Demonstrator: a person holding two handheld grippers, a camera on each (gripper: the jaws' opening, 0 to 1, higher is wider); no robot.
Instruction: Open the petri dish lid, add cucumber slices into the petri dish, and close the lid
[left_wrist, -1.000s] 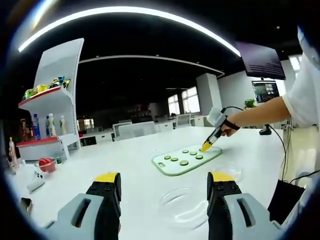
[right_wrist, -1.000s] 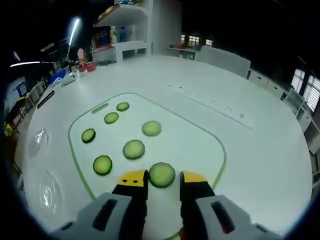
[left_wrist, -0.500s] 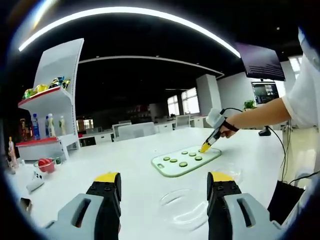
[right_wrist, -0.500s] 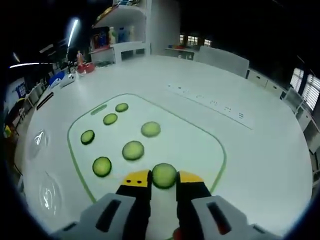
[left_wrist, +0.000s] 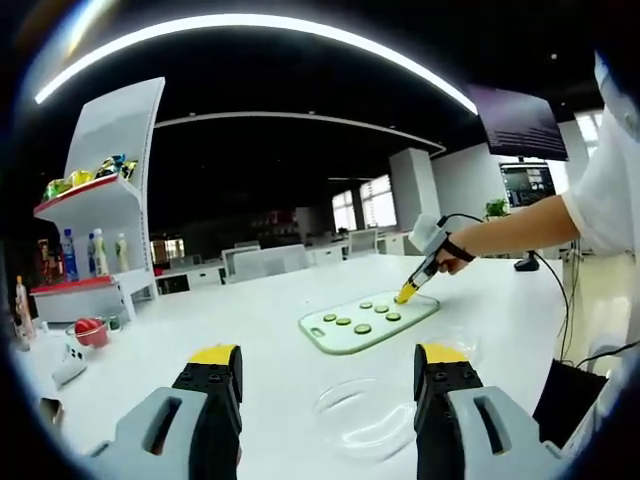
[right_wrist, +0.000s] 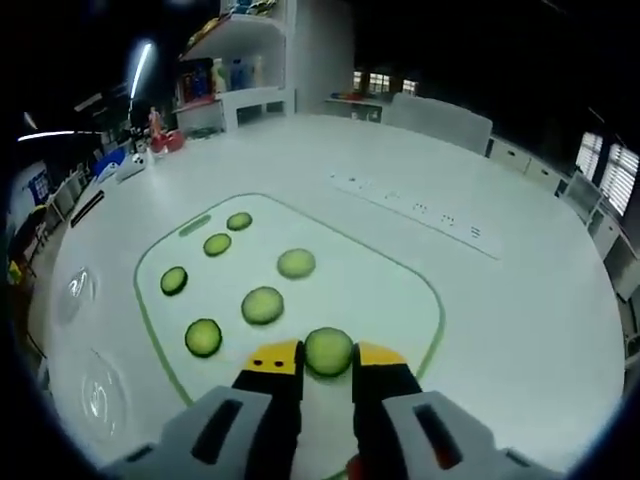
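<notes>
My right gripper (right_wrist: 327, 358) is shut on a cucumber slice (right_wrist: 328, 351) and holds it just above the white cutting board (right_wrist: 400, 300). Several more cucumber slices (right_wrist: 262, 305) lie flat on that board. In the left gripper view the right gripper (left_wrist: 412, 291) hovers over the board (left_wrist: 366, 322), held by a person's hand. My left gripper (left_wrist: 325, 372) stands open above the table, with the clear petri dish (left_wrist: 358, 412) between and beyond its jaws. A second clear dish part (left_wrist: 455, 345) lies to its right. Both clear pieces (right_wrist: 92, 390) (right_wrist: 74, 288) appear left of the board in the right gripper view.
A white shelf unit (left_wrist: 105, 220) with bottles and snacks stands at the far left of the big white table (left_wrist: 250, 320). A red object (left_wrist: 90, 330) and small items sit near it. A monitor (left_wrist: 525, 180) stands behind the person's arm (left_wrist: 530, 225).
My right gripper closed on the cucumber slice and lifted it slightly off the board. The left gripper has stayed still and open.
</notes>
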